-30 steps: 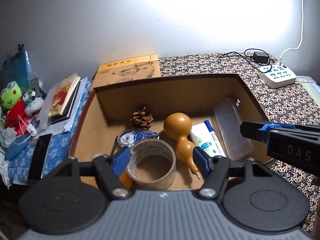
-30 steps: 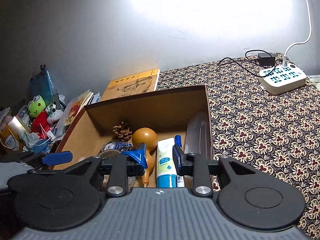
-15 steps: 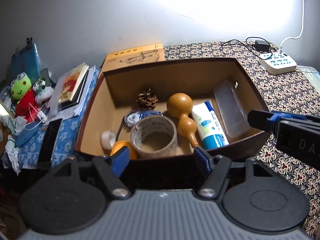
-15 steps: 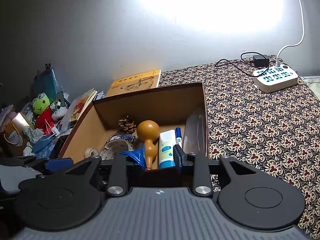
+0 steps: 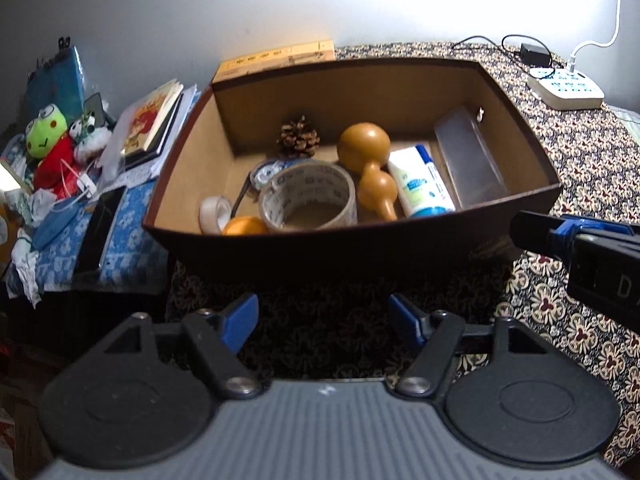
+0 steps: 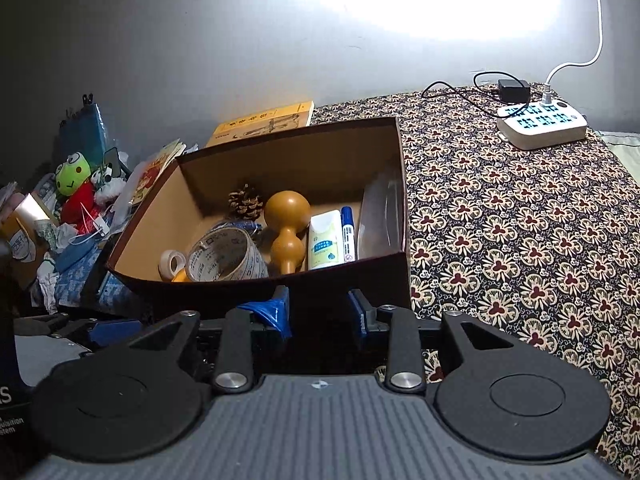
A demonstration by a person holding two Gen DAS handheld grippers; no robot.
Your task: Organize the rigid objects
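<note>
Brown box (image 5: pixel 360 240) on patterned worktop (image 6: pixel 520 240), open top. Inside: one gourd (image 5: pixel 370 168), one pine cone (image 5: pixel 298 140), one large tape roll (image 5: pixel 308 200), one small white tape roll (image 5: pixel 214 213), one orange ball (image 5: pixel 244 226), one white tube (image 5: pixel 418 188), one blue marker (image 6: pixel 347 232), one clear plastic case (image 5: pixel 468 160), one blue-white tape dispenser (image 5: pixel 266 170). Left tool (image 5: pixel 323 320) spread wide, empty, before box's near wall. Right tool (image 6: pixel 320 312) narrower gap, empty. Beyond: one power strip (image 6: pixel 542 124), one yellow book (image 6: pixel 264 122), one frog plush (image 5: pixel 46 136).
</note>
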